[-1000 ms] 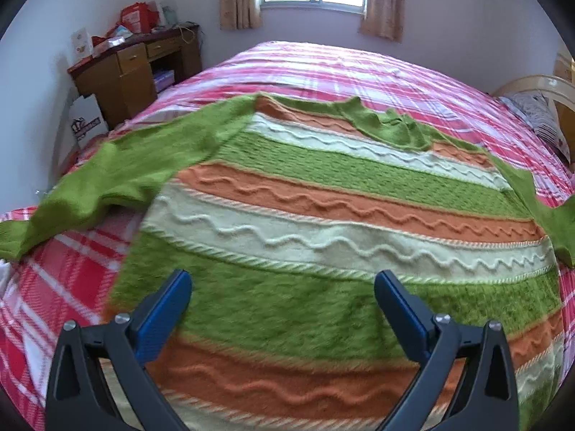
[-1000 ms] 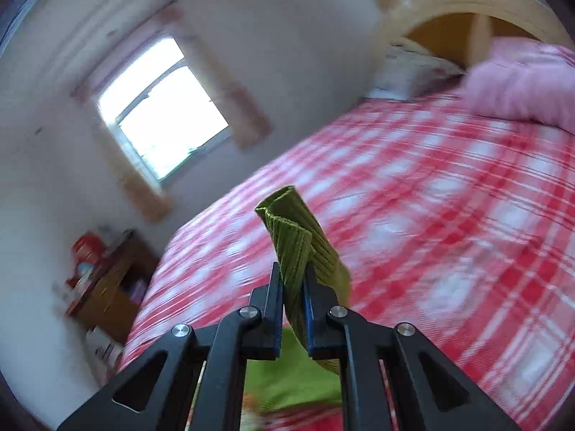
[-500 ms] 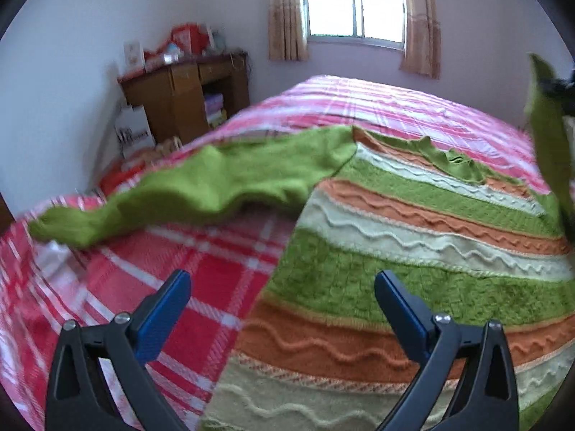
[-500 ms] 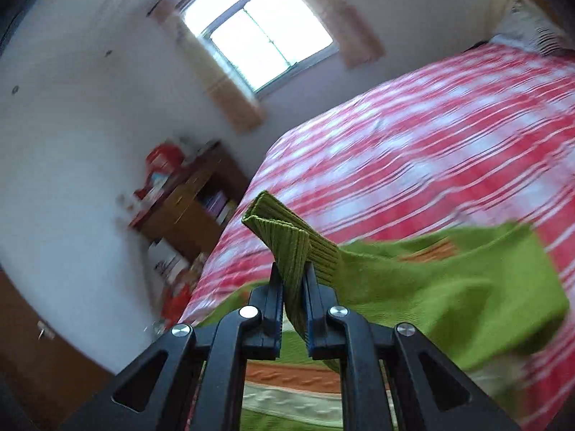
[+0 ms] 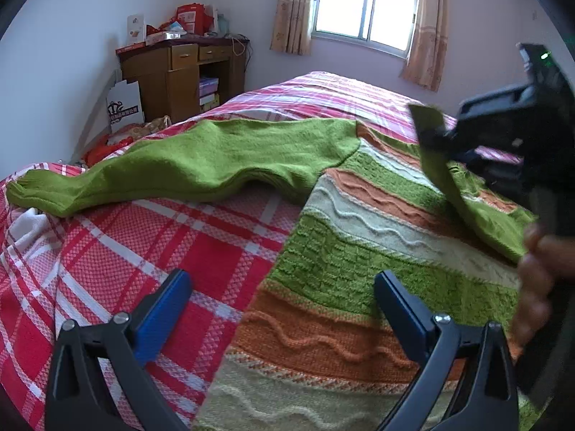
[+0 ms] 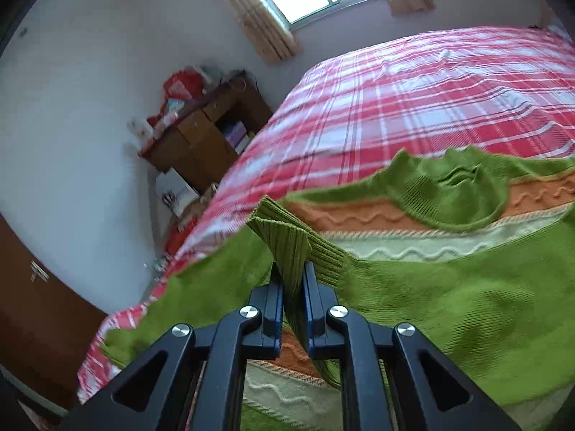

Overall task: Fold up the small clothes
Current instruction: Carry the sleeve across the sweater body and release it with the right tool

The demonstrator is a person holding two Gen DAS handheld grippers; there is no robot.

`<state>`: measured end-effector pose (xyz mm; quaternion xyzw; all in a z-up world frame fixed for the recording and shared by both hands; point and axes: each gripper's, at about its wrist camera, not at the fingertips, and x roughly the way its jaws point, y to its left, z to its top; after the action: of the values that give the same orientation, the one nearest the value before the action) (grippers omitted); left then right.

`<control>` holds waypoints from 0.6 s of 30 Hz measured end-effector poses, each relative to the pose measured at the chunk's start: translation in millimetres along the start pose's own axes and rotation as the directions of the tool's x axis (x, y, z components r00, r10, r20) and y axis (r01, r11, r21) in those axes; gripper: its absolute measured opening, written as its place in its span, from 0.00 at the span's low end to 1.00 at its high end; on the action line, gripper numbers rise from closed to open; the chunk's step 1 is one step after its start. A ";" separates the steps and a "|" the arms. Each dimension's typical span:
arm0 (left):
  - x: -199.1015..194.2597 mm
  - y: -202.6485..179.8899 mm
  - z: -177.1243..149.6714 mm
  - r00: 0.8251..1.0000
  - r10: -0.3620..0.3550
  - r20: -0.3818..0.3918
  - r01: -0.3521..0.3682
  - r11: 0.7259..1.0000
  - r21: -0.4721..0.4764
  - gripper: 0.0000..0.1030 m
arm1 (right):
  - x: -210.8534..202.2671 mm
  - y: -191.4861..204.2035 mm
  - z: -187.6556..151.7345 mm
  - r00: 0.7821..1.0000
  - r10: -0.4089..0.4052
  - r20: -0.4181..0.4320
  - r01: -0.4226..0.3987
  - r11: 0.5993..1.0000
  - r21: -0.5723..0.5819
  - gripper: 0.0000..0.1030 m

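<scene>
The striped knit sweater [image 5: 359, 251] is spread on the plaid bed [image 5: 125, 251]. Its green sleeve cuff [image 6: 291, 248] is clamped in the right hand-held gripper [image 6: 291, 305] and carried over the body; a slip from the narrow pinch would likely drop the sleeve crooked. The left hand-held gripper [image 5: 284, 309] is held apart, empty, above the hem. Only the left view shows the other sleeve [image 5: 197, 165] outstretched; the neckline [image 6: 456, 194] is seen only from the right.

Black tool [image 5: 284, 309], blue pads [image 5: 160, 318], silver screws

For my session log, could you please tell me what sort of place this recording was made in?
Most likely a home bedroom. The striped sweater lies on a bed with a red plaid cover, a curtained window is on the far wall, and a cluttered wooden desk stands in the corner.
</scene>
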<state>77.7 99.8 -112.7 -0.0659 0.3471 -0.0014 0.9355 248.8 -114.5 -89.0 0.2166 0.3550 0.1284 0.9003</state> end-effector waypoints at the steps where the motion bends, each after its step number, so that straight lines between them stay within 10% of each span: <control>1: -0.2 0.6 -0.1 1.000 -0.001 0.001 0.001 1.000 0.000 1.00 | 5.6 0.4 -1.6 1.000 0.001 -0.009 -0.001 1.000 -0.003 0.09; 5: -0.2 -0.5 -1.5 1.000 0.011 -0.001 -0.011 1.000 0.010 1.00 | 31.9 1.6 -8.7 0.994 0.049 -0.099 -0.049 0.999 0.002 0.18; 7: 1.3 -2.7 -1.7 1.000 0.025 -0.006 -0.025 0.999 0.021 1.00 | 39.8 7.2 -11.8 0.973 0.147 -0.179 -0.147 0.989 0.012 0.57; 11: 1.1 -4.1 -2.0 0.999 0.033 -0.008 -0.033 0.999 0.027 1.00 | 21.6 10.8 -11.2 0.940 0.298 -0.168 -0.297 0.954 0.036 0.59; 18: 0.9 -6.7 -3.0 0.999 0.049 -0.009 -0.048 0.998 0.037 1.00 | -49.1 -39.0 -8.5 0.999 0.007 -0.037 -0.010 0.997 -0.083 0.46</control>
<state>76.6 92.8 -114.7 -0.0400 0.3533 0.0146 0.9345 210.8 -164.9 -84.7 0.1781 0.3648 0.1508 0.9014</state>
